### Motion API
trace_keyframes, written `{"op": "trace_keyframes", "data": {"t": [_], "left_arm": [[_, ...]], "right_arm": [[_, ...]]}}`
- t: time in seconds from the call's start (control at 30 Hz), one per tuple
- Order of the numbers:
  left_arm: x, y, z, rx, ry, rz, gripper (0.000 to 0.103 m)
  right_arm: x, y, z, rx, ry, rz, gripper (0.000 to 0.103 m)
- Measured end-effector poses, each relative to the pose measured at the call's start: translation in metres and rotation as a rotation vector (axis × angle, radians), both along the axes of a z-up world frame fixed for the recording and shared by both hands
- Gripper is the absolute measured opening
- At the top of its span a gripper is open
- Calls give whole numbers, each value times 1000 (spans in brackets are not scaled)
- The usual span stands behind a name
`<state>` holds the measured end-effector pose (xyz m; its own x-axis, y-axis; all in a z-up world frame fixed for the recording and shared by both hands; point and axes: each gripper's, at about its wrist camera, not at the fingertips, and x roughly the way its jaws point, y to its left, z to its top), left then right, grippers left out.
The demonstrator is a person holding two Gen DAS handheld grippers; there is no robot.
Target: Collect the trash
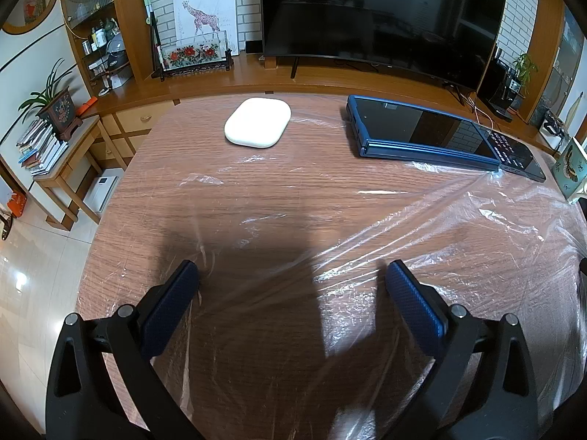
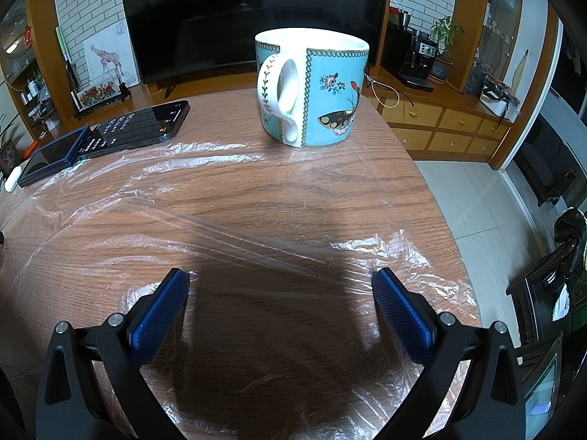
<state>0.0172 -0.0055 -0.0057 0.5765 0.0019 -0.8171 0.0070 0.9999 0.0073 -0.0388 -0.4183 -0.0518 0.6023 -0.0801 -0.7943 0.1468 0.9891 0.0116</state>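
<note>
Between the spread fingers of the left gripper (image 1: 291, 275) and of the right gripper (image 2: 280, 280), nothing is held; both hover over clear plastic wrap (image 2: 205, 198) spread flat on the table (image 1: 256, 190). Farther off sit a white case (image 1: 257, 122), a blue phone (image 1: 422, 130), a black phone (image 2: 141, 124) and, right, a mug (image 2: 323, 110).

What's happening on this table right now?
A person holds two grippers over a wooden table covered by a crumpled clear plastic sheet, presumably the trash. The left gripper and right gripper are both open, gripping nothing. A mug, two phones and a white case sit beyond.
</note>
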Motion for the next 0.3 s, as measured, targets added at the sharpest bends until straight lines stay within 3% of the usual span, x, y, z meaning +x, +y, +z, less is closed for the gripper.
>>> {"op": "trace_keyframes", "data": {"t": [0.3], "left_arm": [[0, 0, 0, 0, 0, 0, 102]], "right_arm": [[0, 0, 0, 0, 0, 0, 99]]}}
